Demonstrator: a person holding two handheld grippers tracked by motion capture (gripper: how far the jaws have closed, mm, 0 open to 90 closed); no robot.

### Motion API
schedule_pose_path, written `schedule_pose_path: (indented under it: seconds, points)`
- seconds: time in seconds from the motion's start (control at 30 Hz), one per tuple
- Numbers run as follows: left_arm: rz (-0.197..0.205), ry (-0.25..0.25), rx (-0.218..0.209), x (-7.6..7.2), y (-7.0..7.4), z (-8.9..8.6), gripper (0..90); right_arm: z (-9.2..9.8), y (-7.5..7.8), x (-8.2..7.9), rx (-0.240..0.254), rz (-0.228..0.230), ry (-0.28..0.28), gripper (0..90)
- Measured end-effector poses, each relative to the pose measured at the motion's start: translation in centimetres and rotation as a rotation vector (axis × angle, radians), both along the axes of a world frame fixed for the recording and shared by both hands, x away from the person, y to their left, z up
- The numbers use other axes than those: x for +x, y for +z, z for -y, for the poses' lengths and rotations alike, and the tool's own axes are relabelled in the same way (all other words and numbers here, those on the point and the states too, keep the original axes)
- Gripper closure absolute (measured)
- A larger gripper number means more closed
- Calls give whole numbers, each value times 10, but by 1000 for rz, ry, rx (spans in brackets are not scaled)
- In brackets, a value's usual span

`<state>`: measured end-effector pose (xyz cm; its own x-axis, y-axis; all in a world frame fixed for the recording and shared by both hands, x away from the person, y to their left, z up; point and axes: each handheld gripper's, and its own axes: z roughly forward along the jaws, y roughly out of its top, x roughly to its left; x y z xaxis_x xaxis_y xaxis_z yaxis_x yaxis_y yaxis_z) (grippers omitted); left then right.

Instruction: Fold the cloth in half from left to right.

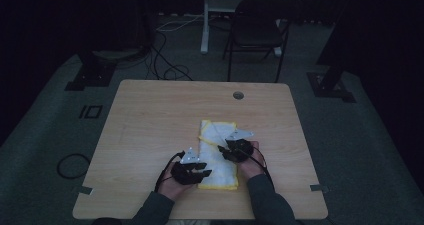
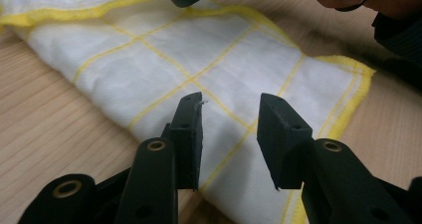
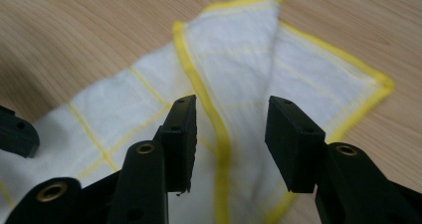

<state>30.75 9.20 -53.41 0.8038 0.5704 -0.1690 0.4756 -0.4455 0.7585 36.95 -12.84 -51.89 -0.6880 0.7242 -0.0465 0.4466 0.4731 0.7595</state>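
The left hand-held gripper [image 1: 196, 171] sits at the near left edge of the cloth [image 1: 218, 154], its jaws pointing across that edge. In the left gripper view its jaws stand apart with a clear gap, and the cloth [image 2: 199, 59] lies flat below and beyond them; the pads press on nothing, so the left hand-held gripper [image 2: 229, 129] is open and holds nothing.

The cloth, white with yellow grid lines and a yellow hem, lies folded into a long strip on the wooden counter [image 1: 150, 120], running away from the person a little right of the counter's middle. Its far end shows a layer turned over, with a hem running slantwise across it.

The right hand-held gripper [image 1: 235, 150] is over the right side of the cloth, about halfway along the strip. In the right gripper view its jaws also stand apart, either side of the yellow hem of the folded-over layer, with the cloth [image 3: 239, 50] beneath them and not pinched. The right hand-held gripper [image 3: 231, 134] is open and empty. The left one's dark tip shows at that view's left edge.
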Motion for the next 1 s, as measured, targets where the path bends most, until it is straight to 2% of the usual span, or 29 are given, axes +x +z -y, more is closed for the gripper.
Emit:
schedule_pose_path:
  seconds: [0.17,0.4,0.47,0.6,0.67,0.8,0.87,1.0]
  points:
    - [-4,11,7,2,-3,-3,632,-14,2,7,-11,16,34,519]
    - [-10,13,17,2,-7,-1,633,-33,2,20,-44,7,66,495]
    - [-11,13,17,2,-8,-1,634,-39,0,23,-72,4,77,500]
    - [-11,12,20,1,-8,-2,638,-50,-5,31,-159,14,99,519]
    - [-11,10,21,1,-8,-2,638,-54,-6,34,-187,16,98,555]
    - [-15,10,18,1,-9,-2,637,-51,-4,39,-213,25,81,760]
    - [-15,11,18,1,-9,-2,637,-46,-2,42,-199,28,70,801]
    - [-18,13,14,1,-9,-2,637,-34,2,47,-157,8,24,817]
